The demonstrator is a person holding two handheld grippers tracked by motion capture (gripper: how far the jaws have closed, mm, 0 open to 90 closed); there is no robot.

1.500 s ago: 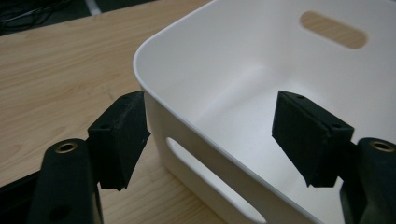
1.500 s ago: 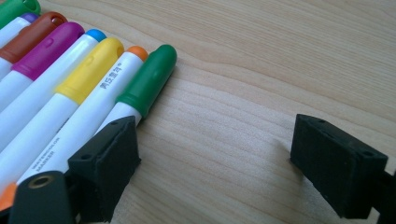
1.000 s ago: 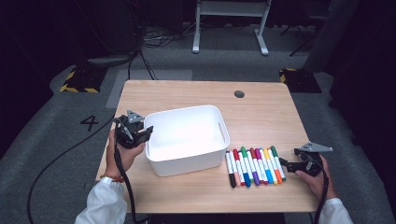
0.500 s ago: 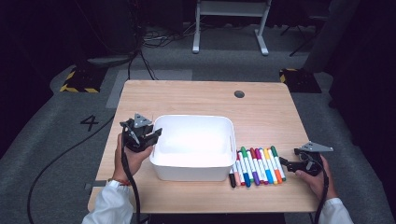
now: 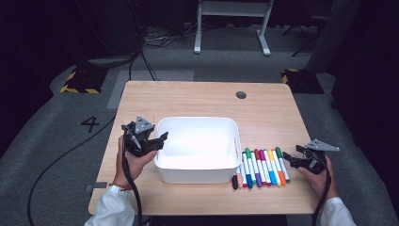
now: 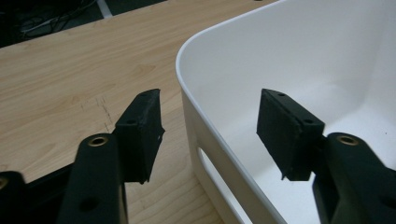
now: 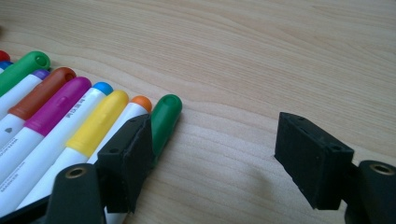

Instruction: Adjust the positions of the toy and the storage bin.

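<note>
A white plastic bin (image 5: 197,175) sits mid-table, and its inside looks bare. A row of several coloured markers (image 5: 261,167) lies just right of it. My left gripper (image 5: 159,141) is at the bin's left rim. In the left gripper view its jaws (image 6: 210,126) straddle the bin's rim (image 6: 201,51) with gaps on both sides; they have just been opening and stand open. My right gripper (image 5: 291,154) is low at the right end of the row. Its jaws (image 7: 215,154) have just been closing over bare wood, and the green-capped marker (image 7: 164,114) lies beside one jaw.
The wooden table (image 5: 188,99) has a dark cable hole (image 5: 241,94) at the back right. Bare wood stretches behind the bin and to the markers' right. A black cable (image 5: 131,188) hangs from my left gripper over the front edge.
The bin has slid right and squared up until it sits against the marker row, with my left gripper going along. The left jaws then spread off the rim. The right hand stayed put.
</note>
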